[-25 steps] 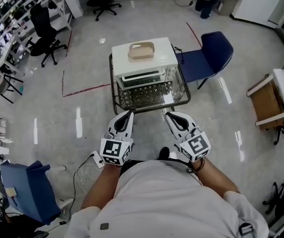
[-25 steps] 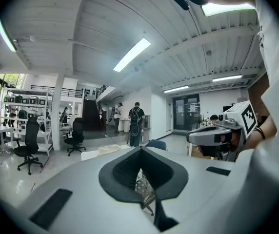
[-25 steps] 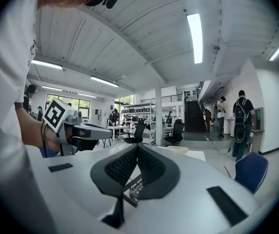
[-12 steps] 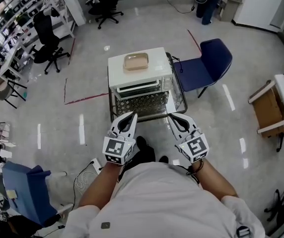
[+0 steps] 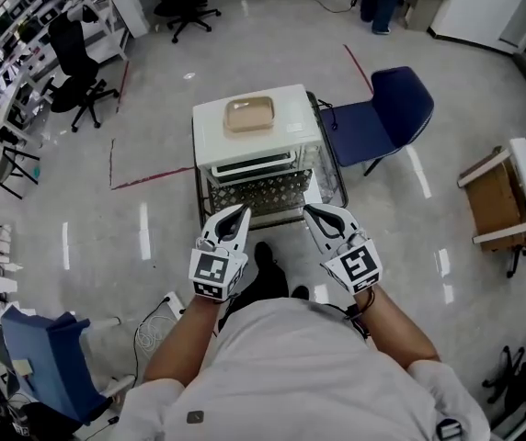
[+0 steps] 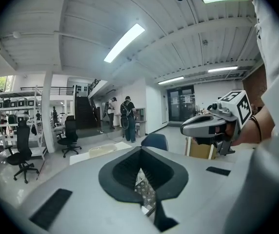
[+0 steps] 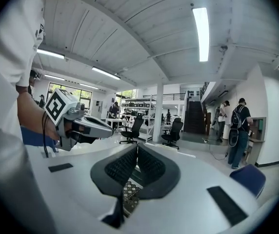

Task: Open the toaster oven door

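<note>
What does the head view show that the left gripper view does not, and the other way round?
Only the head view shows the front of the toaster oven with its door, which looks shut, a red tape line on the floor, and the marker cube on the left gripper. Only the left gripper view shows ceiling lights, a staircase and people standing far back. Both show the right gripper, the blue chair and the tan tray on the oven's top.
</note>
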`<state>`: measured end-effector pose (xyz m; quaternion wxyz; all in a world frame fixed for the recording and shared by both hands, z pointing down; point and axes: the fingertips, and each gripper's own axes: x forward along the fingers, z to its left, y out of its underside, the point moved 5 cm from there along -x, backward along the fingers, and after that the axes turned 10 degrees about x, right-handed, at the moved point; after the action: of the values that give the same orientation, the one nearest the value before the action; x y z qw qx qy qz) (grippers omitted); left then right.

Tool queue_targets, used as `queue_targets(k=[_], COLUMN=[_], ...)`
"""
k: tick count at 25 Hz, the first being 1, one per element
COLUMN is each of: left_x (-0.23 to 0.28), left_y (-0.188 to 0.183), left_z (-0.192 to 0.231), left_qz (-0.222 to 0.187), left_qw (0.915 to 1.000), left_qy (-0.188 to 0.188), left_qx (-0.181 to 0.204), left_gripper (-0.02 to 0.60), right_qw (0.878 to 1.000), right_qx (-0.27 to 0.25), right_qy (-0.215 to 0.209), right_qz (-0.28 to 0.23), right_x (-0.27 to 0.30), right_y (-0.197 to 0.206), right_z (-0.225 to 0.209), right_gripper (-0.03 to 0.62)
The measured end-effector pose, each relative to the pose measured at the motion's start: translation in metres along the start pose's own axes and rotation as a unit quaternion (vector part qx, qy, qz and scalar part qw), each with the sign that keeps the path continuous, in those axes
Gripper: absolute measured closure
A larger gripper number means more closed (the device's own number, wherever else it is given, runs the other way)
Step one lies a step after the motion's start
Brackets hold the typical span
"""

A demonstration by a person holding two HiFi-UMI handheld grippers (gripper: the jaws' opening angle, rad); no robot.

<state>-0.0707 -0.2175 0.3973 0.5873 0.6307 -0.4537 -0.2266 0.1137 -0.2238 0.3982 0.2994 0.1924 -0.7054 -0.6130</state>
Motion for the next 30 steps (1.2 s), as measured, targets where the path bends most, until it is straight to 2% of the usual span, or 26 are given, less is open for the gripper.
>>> queue_targets(k=[11, 16, 19, 23, 28, 30], left_x=[0.062, 0.102, 0.121, 0.147, 0.169, 0.177], left_y=[0.049, 0.060, 0.071, 0.096, 0.131, 0.141], left_z=[0.072, 0.084, 0.087, 0.088, 0.091, 0.093], left_qz=[0.054, 0.086, 0.108, 0.148, 0.200, 0.214], left_qw=[0.9969, 0.9904, 0.9855, 0.9751, 0.9556, 0.9491], left_qy=[0.053, 0.102, 0.121, 0.141, 0.201, 0.215], left_qx=[0.018, 0.036, 0.050, 0.086, 0.078, 0.084], left_gripper=[0.565, 0.561, 0.535, 0.512, 0.482, 0.474], right_qw=[0.995, 0.987, 0.980, 0.966, 0.945, 0.935], right_qx=[-0.017, -0.054, -0.074, -0.110, -0.148, -0.162], right_qy=[-0.023, -0.053, -0.069, -0.088, -0.113, -0.127], right_qz=[0.096, 0.139, 0.172, 0.216, 0.268, 0.289], right_x=[0.111, 0.144, 0.159, 0.182, 0.211, 0.222], right_y=[0.023, 0.034, 0.049, 0.072, 0.096, 0.106], right_z=[-0.031, -0.054, -0.069, -0.089, -0.099, -0.103], right_gripper=[0.571, 0.542, 0.520, 0.519, 0.508, 0.503])
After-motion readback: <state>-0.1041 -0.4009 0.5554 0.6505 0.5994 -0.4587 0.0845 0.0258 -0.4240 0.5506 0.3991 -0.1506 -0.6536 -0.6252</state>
